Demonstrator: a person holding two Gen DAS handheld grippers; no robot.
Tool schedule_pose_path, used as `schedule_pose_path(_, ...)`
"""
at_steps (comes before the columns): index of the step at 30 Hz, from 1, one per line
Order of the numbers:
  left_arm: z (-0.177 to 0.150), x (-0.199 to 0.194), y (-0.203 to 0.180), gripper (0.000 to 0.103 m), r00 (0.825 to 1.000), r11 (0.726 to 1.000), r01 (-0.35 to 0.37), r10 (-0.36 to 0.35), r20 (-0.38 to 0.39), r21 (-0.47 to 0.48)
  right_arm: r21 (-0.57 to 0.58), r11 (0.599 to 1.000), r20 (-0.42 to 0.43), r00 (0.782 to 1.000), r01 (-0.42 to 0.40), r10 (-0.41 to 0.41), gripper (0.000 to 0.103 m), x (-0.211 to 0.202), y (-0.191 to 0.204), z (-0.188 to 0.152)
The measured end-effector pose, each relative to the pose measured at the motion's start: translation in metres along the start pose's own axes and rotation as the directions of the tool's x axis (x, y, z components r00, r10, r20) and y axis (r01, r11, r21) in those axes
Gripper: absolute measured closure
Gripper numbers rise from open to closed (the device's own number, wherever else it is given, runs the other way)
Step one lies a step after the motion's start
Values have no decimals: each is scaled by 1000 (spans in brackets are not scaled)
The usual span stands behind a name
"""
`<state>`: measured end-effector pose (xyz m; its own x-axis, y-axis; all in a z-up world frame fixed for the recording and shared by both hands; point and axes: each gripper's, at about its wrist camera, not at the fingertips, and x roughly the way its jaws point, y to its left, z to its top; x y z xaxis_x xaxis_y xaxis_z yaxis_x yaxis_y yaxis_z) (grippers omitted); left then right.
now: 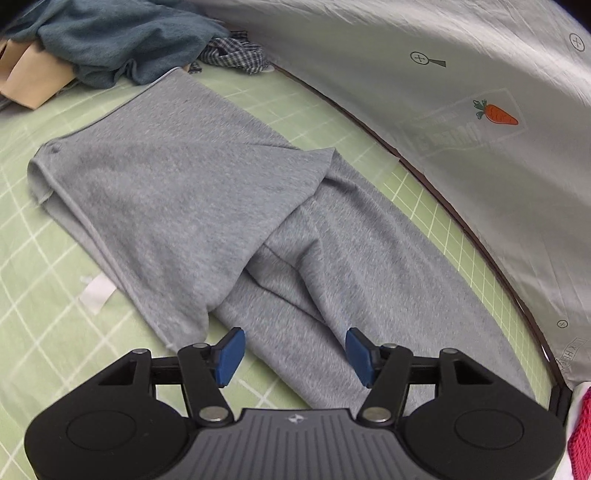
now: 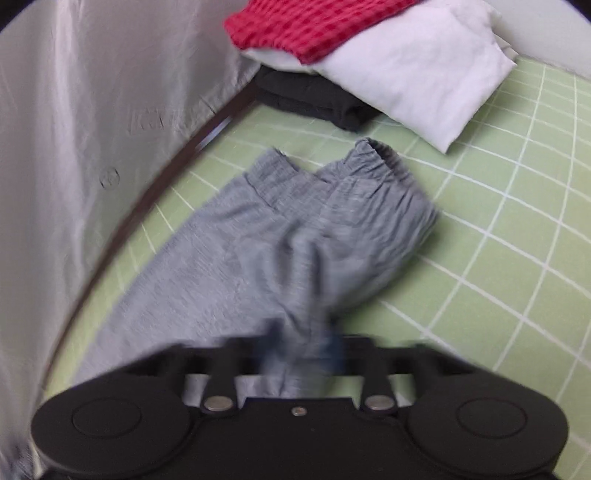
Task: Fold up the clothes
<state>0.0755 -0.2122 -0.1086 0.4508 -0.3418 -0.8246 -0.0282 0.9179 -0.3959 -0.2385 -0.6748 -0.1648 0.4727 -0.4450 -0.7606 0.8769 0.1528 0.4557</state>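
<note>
While the left gripper (image 1: pixel 295 354) stands with its blue pads (image 1: pixel 231 356) spread apart, nothing is pinched between them; it hangs just over the near end of the grey trousers (image 1: pixel 177 192). Cloth lies in the gap below the pads, not visibly pressed by either.

Right gripper (image 2: pixel 301 350): jaws drawn close together, clamped on a bunched fold of the trousers (image 2: pixel 295 236). View is motion-blurred at the fingers, so the pads themselves are indistinct. Cloth rises from the mat into the jaws.

Trousers lie on the green grid mat (image 1: pixel 48 288), partly folded: in the left view one flat panel lies across the rest, with creased layers emerging from under it toward the gripper. In the right view the gathered waistband (image 2: pixel 373 162) lies at the far end, flat on the mat (image 2: pixel 517 258).

A white tag (image 1: pixel 96 293) rests on the mat beside the trousers. A grey sheet (image 1: pixel 443 74) with a carrot print (image 1: pixel 498 114) borders the mat.

Far left view: teal cloth (image 1: pixel 110 37) heaped, checked cloth (image 1: pixel 236 55) next to it. Far right view: a stack of red cloth (image 2: pixel 295 26) over white cloth (image 2: pixel 424 81) over black cloth (image 2: pixel 314 99).
</note>
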Motion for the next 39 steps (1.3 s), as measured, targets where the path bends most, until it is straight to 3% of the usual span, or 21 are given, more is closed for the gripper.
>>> schedule_pose_path(3,-7,-10,7,42,1000,1000,-16,16,13,-13,28,1000,40,999,13,-14,98,-19,-20,5)
schedule_pose_path(7,-16,-24,18,42,999,999,-26,27,28,-31,30,994,114,988,105,-107,98,-53,-55,18)
schedule_pose_path(10,-23,-32,26,42,999,999,-38,39,29,-26,35,982,117,975,186,-189,97,-66,-80,28)
schedule_pose_path(12,-27,-38,32,42,999,999,-46,47,28,-12,21,983,113,976,183,-184,94,-73,-85,29)
schedule_pose_path(14,-30,-43,40,41,999,999,-42,42,22,1,-21,987,110,981,162,-158,84,-79,-81,25)
schedule_pose_path(16,-33,-49,51,41,999,999,-36,36,16,8,-83,986,116,984,147,-137,48,-84,-66,14)
schedule_pose_path(20,-33,-55,74,40,998,998,-55,55,4,40,-195,973,125,987,122,-98,23,-93,-26,-18)
schedule_pose_path(21,-31,-55,78,40,998,996,-63,63,2,55,-227,967,127,988,116,-88,8,-95,-14,-28)
schedule_pose_path(22,-29,-54,83,39,997,995,-71,71,-1,68,-259,960,128,989,109,-78,1,-98,-3,-39)
schedule_pose_path(26,-7,-49,103,33,998,993,-64,65,-11,96,-381,919,122,991,105,-63,1,-100,39,-82)
schedule_pose_path(32,35,-39,125,33,999,984,-45,49,-20,172,-498,846,142,980,191,-138,0,-84,94,-140)
schedule_pose_path(35,54,-31,124,33,999,967,-36,42,-17,253,-493,842,141,975,220,-173,0,-67,110,-161)
schedule_pose_path(39,71,-15,110,33,999,933,-16,30,-31,360,-534,801,145,962,272,-231,0,-54,123,-181)
